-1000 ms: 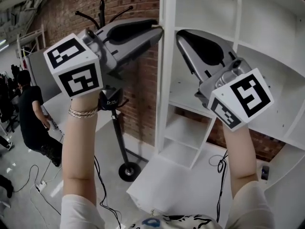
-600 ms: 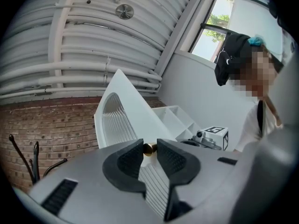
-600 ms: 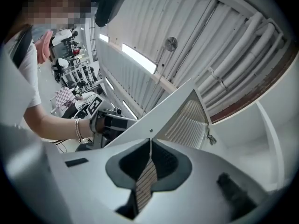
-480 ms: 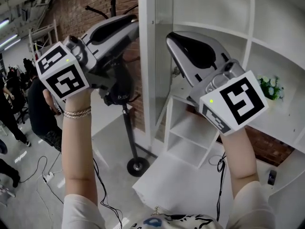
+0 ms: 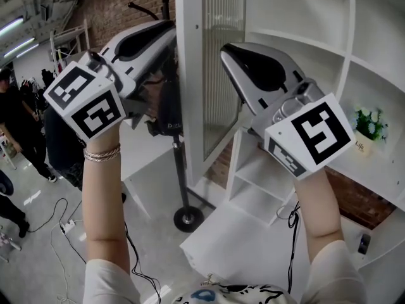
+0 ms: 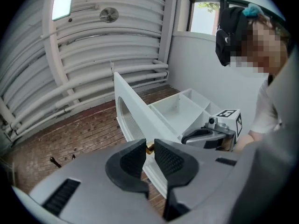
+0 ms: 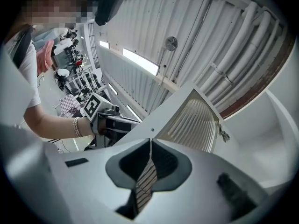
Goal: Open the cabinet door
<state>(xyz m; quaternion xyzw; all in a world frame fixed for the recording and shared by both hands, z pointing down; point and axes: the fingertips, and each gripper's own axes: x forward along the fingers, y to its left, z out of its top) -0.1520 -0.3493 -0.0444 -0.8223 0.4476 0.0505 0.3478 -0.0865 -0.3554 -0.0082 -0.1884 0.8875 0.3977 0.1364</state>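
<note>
Pinching the small brass knob [image 6: 149, 149] between jaws that have just been closing, the left gripper [image 6: 149, 143] is holding the white-framed cabinet door with a ribbed glass panel [image 5: 190, 75]. The door is standing swung out from the white open-shelved cabinet [image 5: 297, 40]. The right gripper [image 7: 150, 146] is hovering near the door's inner side, its jaws pressed together on nothing.

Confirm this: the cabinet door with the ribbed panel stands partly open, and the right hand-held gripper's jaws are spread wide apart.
Wrong on the jaws. The cabinet door with the ribbed panel does stand partly open, but the right hand-held gripper has its jaws closed together on nothing, as the right gripper view shows.
</note>
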